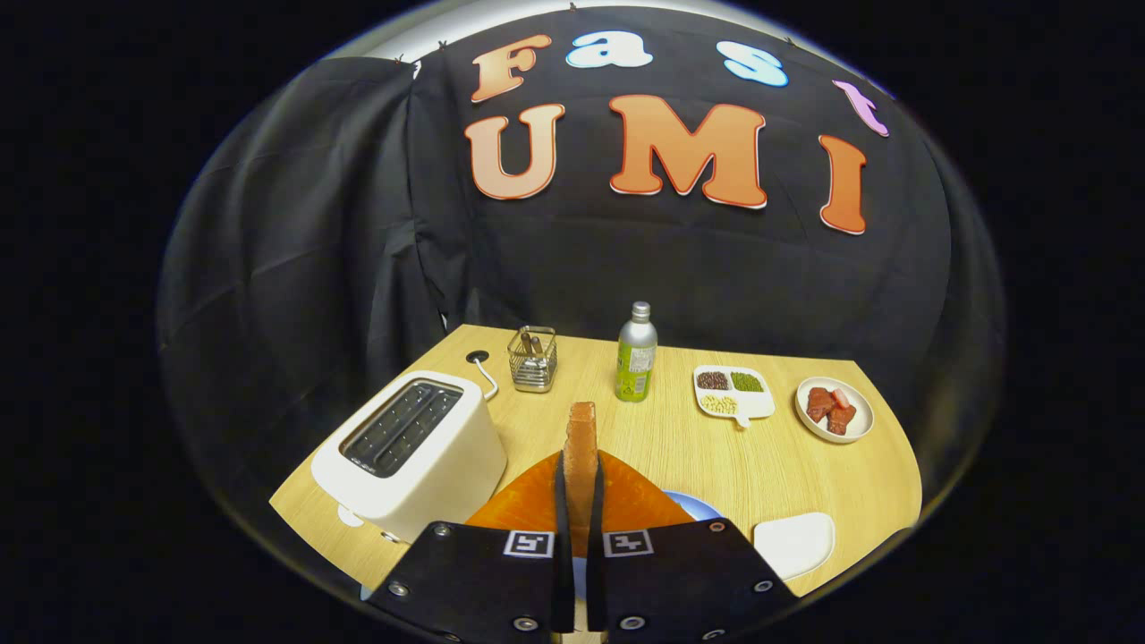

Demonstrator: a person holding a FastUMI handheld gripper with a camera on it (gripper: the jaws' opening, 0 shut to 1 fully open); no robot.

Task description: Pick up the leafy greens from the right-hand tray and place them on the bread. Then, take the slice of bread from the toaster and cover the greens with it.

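While your gripper [580,501] clamps the bread slice [581,447] upright and edge-on between its fingers, the toaster [411,452] sits near left; the blue plate [693,507] lies directly beneath, so lower it flat.

the toaster [407,456] crowds the gripper [580,501] leftward; bare table [769,465] lies rightward, bottle [636,353] standing beyond.

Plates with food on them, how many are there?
2. A sectioned plate sits right of the bottle; a round plate sits farther right. The jaws are shut on the bread slice.
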